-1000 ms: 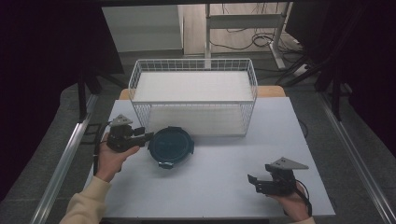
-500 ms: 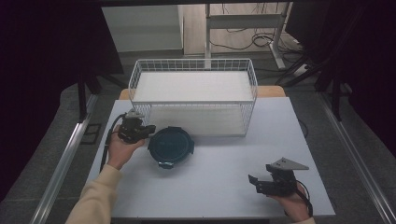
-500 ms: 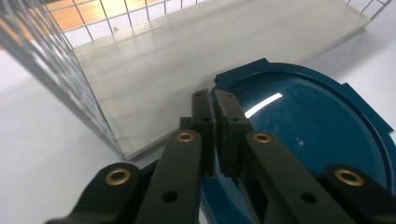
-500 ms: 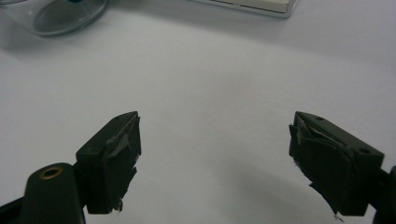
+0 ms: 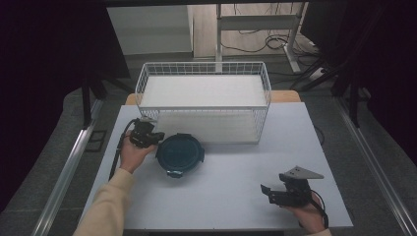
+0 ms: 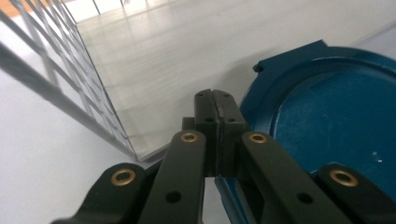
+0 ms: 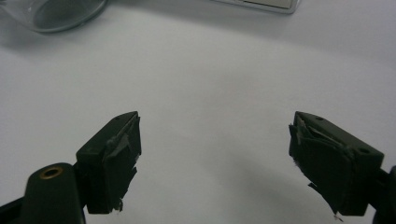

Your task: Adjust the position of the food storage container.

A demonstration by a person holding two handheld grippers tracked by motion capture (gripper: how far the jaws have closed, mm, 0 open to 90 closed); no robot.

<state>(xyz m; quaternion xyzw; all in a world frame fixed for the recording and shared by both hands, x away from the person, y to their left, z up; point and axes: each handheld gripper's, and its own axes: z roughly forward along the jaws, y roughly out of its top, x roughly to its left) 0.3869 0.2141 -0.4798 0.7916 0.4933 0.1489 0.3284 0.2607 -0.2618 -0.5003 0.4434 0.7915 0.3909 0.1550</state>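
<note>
A round dark-blue lidded container (image 5: 179, 153) lies on the white table (image 5: 236, 167), just in front of a white wire basket (image 5: 204, 105). My left gripper (image 5: 158, 137) is at the container's upper-left rim, between it and the basket. In the left gripper view its jaws (image 6: 215, 100) are pressed shut with nothing between them, the blue lid (image 6: 336, 116) is to their right and the basket's wire wall (image 6: 56, 84) to their left. My right gripper (image 5: 267, 193) rests near the table's front right. Its jaws (image 7: 215, 126) stand wide open over bare table.
The basket has a white liner and takes up the back middle of the table. A clear glass rim (image 7: 56, 14) shows at the top left of the right gripper view. A cable (image 5: 117, 157) trails from the left gripper along the table's left edge.
The left gripper has moved away from the person and to the right, from beside the container's left side up to its rim near the basket. The right gripper has stayed put.
</note>
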